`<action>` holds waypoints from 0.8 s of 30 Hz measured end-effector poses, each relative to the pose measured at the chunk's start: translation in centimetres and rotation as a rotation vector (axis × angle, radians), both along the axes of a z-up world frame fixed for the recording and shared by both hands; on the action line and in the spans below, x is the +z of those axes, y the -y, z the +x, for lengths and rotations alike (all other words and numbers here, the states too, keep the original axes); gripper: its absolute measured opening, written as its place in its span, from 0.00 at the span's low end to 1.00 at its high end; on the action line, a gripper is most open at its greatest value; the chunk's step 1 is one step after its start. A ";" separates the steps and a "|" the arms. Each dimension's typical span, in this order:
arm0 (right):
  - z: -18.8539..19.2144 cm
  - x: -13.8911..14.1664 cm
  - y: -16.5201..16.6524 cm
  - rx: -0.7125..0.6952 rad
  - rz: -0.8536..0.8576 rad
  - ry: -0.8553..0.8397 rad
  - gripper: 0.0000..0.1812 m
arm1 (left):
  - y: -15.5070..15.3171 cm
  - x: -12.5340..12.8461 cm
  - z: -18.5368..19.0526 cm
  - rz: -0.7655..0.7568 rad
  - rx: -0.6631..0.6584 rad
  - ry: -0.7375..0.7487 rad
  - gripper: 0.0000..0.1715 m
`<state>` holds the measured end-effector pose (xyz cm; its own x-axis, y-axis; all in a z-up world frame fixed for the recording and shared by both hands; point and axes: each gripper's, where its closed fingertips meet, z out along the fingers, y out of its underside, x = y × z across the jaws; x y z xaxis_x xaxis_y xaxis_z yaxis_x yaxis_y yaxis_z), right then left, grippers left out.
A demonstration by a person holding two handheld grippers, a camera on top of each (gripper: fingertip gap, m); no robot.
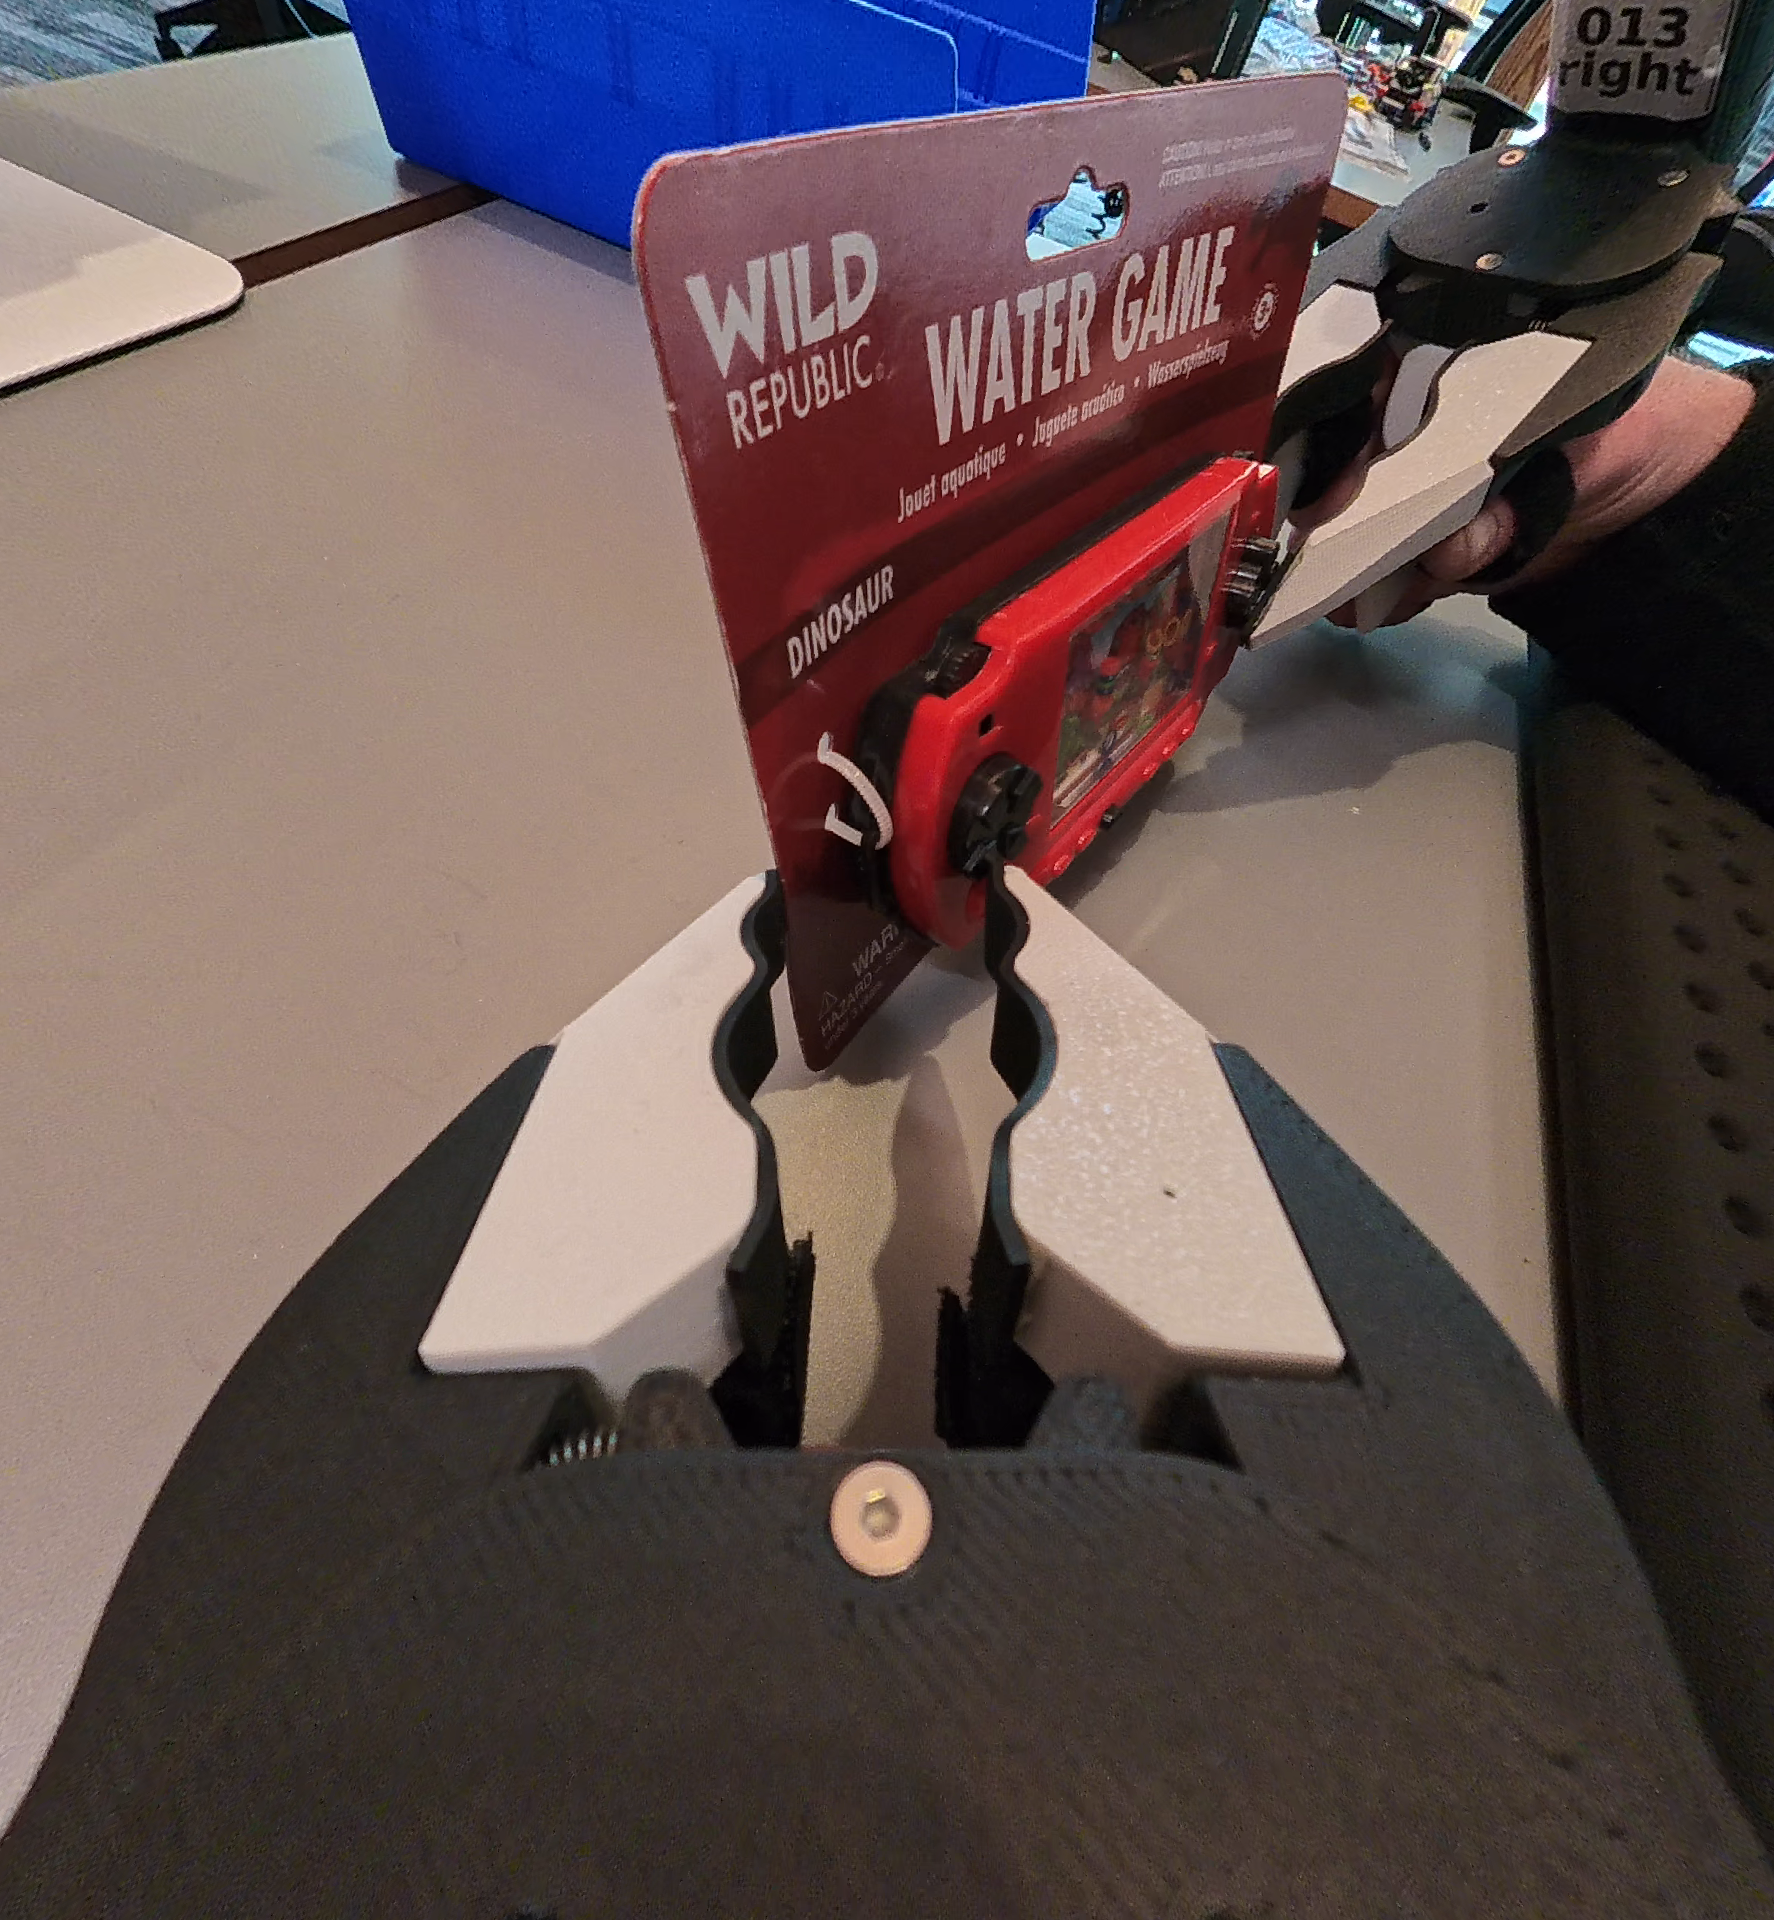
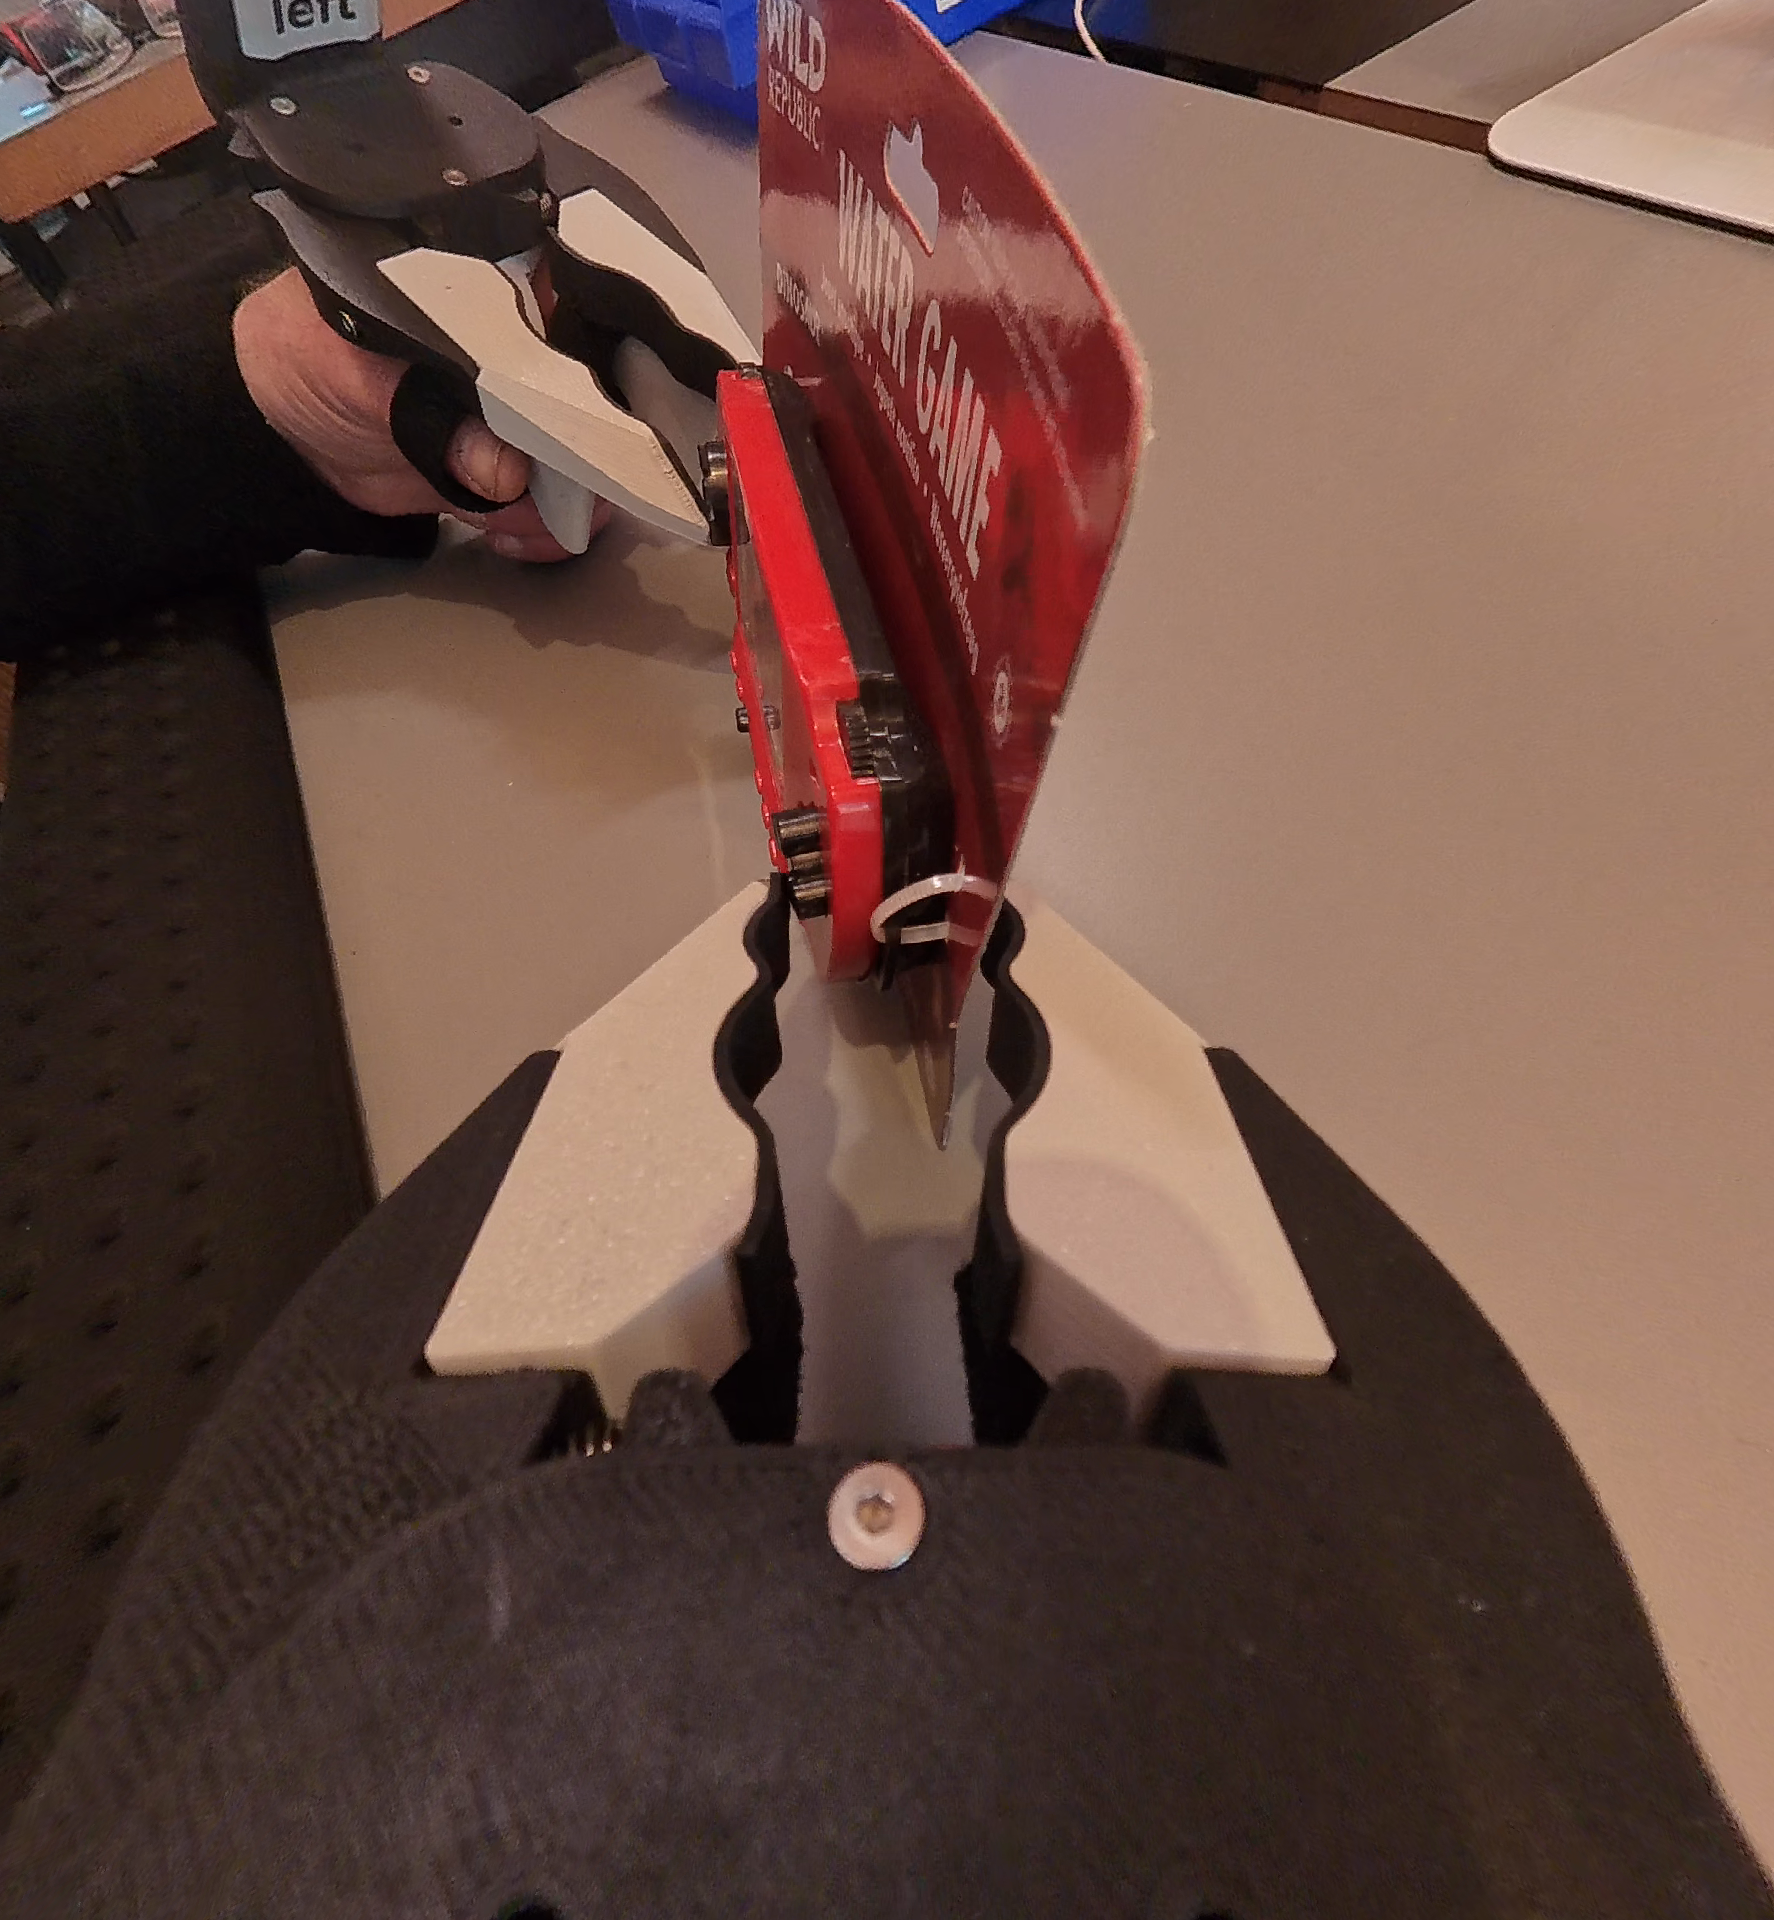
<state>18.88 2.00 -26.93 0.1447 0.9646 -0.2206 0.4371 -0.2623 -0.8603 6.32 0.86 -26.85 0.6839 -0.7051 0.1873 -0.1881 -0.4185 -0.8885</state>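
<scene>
A red handheld water game toy [image 1: 1070, 707] is tied by white zip ties to a dark red printed backing card [image 1: 914, 312]. The card stands upright above the grey table [image 1: 291, 727]. My left gripper [image 1: 888, 894] is shut on the toy's near end and the card's lower corner. One finger is behind the card, the other against a black knob. My right gripper [image 1: 1278, 530] clamps the toy's far end. In the right wrist view, my right gripper [image 2: 888, 914] is shut on the toy [image 2: 810, 644] and card [image 2: 966, 364]. The left gripper [image 2: 711, 447] holds the opposite end.
A blue bin [image 1: 654, 94] stands at the back of the table. A white flat pad [image 1: 52, 281] lies at the far left, and shows in the right wrist view [image 2: 1672, 156]. A black perforated surface [image 1: 1693, 1039] borders the table edge. A person's hand in a black sleeve [image 1: 1641, 499] holds each gripper.
</scene>
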 end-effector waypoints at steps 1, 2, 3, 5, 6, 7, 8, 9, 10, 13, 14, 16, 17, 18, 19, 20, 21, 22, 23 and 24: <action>0.0 0.0 0.0 0.003 0.000 0.002 0.18 | 0.0 0.0 0.0 0.000 0.000 0.000 0.21; 0.0 0.0 0.1 0.004 -0.002 0.001 0.18 | 0.0 0.0 0.0 0.001 0.000 0.000 0.21; 0.0 0.0 0.0 0.003 -0.005 0.000 0.18 | 0.0 0.0 0.0 0.001 0.000 0.000 0.21; 0.0 0.0 0.0 0.005 -0.009 0.000 0.17 | 0.0 0.0 0.0 0.000 0.001 0.001 0.21; 0.0 0.0 0.0 0.005 -0.010 0.000 0.17 | 0.0 0.0 0.0 0.000 0.001 0.002 0.21; 0.0 0.0 0.1 0.007 -0.009 0.002 0.17 | 0.0 0.0 0.0 0.000 0.001 0.002 0.21; 0.0 0.0 0.1 0.007 -0.007 0.005 0.17 | 0.0 0.0 0.0 0.000 0.001 0.002 0.21; 0.0 0.0 0.1 0.006 -0.009 0.005 0.17 | 0.0 0.0 0.0 0.000 0.002 0.002 0.21; 0.0 0.0 0.0 0.007 -0.010 0.004 0.17 | 0.0 0.0 0.0 0.000 0.002 0.002 0.21; 0.0 0.0 0.0 0.002 -0.006 0.004 0.18 | -0.1 0.0 0.0 -0.001 0.004 0.003 0.21; -0.1 0.0 0.0 -0.001 -0.013 -0.003 0.19 | -0.1 0.0 -0.1 -0.002 0.006 0.006 0.21; -0.1 0.0 0.0 -0.004 -0.016 -0.009 0.20 | -0.1 0.1 -0.1 -0.003 0.004 0.009 0.21; -0.1 0.0 0.0 -0.002 -0.016 -0.009 0.21 | -0.1 0.1 -0.1 -0.002 0.005 0.007 0.21; -0.1 0.0 0.1 0.000 -0.017 -0.010 0.21 | -0.1 0.1 -0.1 -0.003 0.005 0.007 0.21; -0.1 0.0 0.1 0.000 -0.019 -0.011 0.22 | -0.1 0.1 0.0 -0.004 0.004 0.009 0.21; -0.1 0.0 0.1 0.002 -0.020 -0.012 0.22 | -0.1 0.1 -0.1 -0.004 0.004 0.009 0.21; -0.1 0.0 0.1 0.003 -0.021 -0.012 0.22 | -0.1 0.1 0.0 -0.004 0.005 0.009 0.21; -0.1 0.0 0.1 0.004 -0.023 -0.011 0.22 | -0.1 0.1 0.0 -0.005 0.004 0.010 0.21; -0.1 -0.1 0.1 0.005 -0.024 -0.009 0.21 | -0.1 0.0 0.0 -0.005 0.004 0.010 0.21; 0.0 -0.1 0.1 0.004 -0.020 -0.008 0.20 | -0.1 0.0 0.0 -0.006 0.004 0.010 0.21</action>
